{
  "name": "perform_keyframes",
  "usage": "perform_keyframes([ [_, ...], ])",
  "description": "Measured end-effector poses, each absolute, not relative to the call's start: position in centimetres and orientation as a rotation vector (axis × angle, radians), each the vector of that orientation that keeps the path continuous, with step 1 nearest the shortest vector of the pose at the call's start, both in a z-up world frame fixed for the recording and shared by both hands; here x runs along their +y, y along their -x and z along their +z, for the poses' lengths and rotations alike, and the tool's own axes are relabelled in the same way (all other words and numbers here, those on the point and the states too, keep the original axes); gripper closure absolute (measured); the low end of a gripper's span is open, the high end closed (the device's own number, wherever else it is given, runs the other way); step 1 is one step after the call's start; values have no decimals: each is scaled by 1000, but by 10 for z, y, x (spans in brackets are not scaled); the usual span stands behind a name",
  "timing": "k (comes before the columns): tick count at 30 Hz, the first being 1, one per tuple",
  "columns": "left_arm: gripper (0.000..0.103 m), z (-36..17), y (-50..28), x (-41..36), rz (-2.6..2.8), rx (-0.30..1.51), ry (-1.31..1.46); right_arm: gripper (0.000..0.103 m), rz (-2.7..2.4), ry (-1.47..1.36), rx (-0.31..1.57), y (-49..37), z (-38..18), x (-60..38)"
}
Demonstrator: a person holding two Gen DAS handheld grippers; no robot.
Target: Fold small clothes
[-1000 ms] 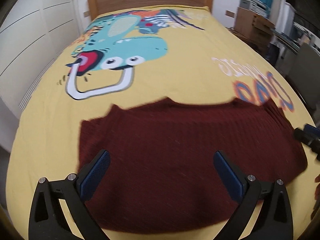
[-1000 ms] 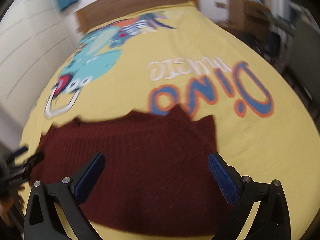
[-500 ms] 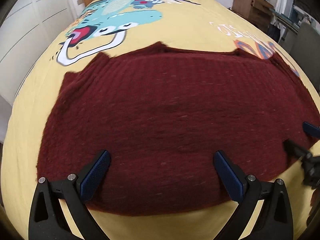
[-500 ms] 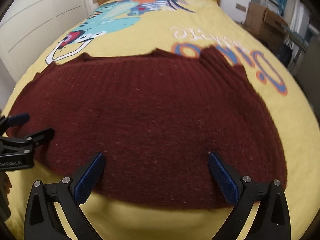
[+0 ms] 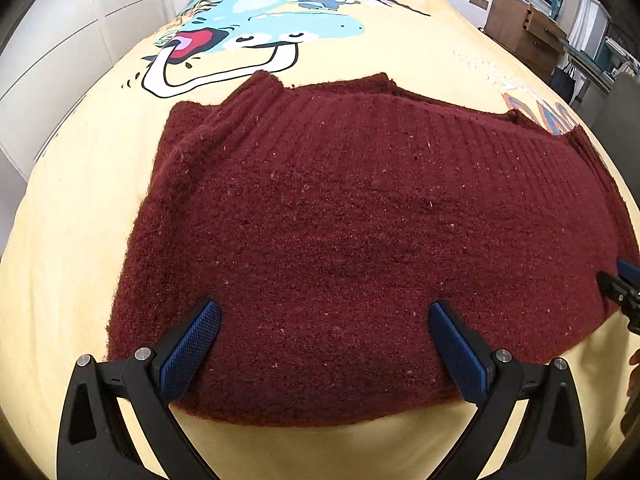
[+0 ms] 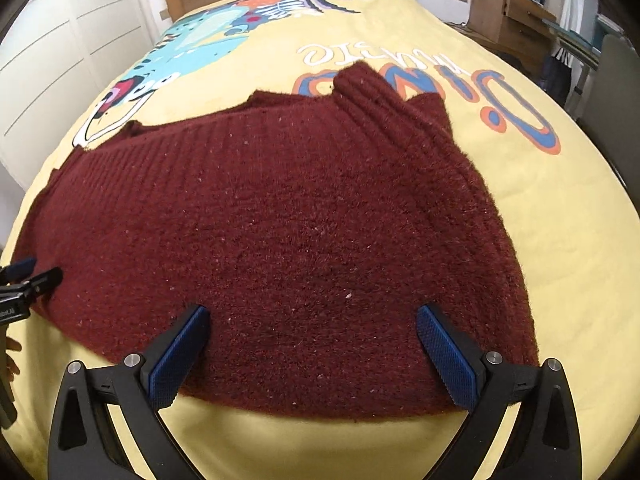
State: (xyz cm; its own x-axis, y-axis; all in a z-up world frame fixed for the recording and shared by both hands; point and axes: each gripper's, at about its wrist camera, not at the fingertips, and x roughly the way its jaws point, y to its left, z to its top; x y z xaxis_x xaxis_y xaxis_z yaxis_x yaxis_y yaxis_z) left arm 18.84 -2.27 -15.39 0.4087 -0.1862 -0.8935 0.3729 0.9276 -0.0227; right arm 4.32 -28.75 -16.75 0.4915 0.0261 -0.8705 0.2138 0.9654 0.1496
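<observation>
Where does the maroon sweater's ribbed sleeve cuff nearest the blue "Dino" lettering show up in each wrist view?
Left wrist view: the ribbed sleeve cuff sits at the far right edge, small, touching the blue and orange lettering.
Right wrist view: the same cuff is upper centre, large, overlapping the lettering.
Shared landmark: the dinosaur print on the yellow bedspread.

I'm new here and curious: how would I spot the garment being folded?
Find the bed with its yellow dinosaur cover. Near its foot lies a dark red knit sweater, spread flat. It is the only clothing on the cover, fuzzy and plain against the bright cartoon print.
</observation>
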Motion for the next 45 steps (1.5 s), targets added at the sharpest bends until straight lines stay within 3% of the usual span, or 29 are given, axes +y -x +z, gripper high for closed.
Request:
perform_keyframes([
  [7, 1, -144, -191, -19, -389, 1114, -171, 0, -121, -216, 1071, -45, -161, -284],
  [16, 1, -85, -224, 26, -362, 1120, -99, 0, -125, -159, 1019, -19, -110, -270],
  [22, 2, -117, -248, 40, -335, 1246, -144, 0, -134, -127, 1007, 3, -98, -265],
  [32, 3, -164, -255, 54, -378, 1409, 66, 0, -180, -112, 1049, 17, -109, -276],
  [35, 23, -166, -251, 56, -409, 1411, 97, 0, -183, -119, 1048, 20, -109, -279],
  [37, 47, -163, -245, 56, -434, 1408, 119, 0, -188, -124, 1048, 20, -109, -281],
  [40, 69, -155, -238, 53, -473, 1409, 112, 0, -194, -126, 1044, 21, -108, -284],
  [45, 73, -128, -230, 52, -502, 1396, 138, 0, -198, -125, 1048, 20, -110, -287],
])
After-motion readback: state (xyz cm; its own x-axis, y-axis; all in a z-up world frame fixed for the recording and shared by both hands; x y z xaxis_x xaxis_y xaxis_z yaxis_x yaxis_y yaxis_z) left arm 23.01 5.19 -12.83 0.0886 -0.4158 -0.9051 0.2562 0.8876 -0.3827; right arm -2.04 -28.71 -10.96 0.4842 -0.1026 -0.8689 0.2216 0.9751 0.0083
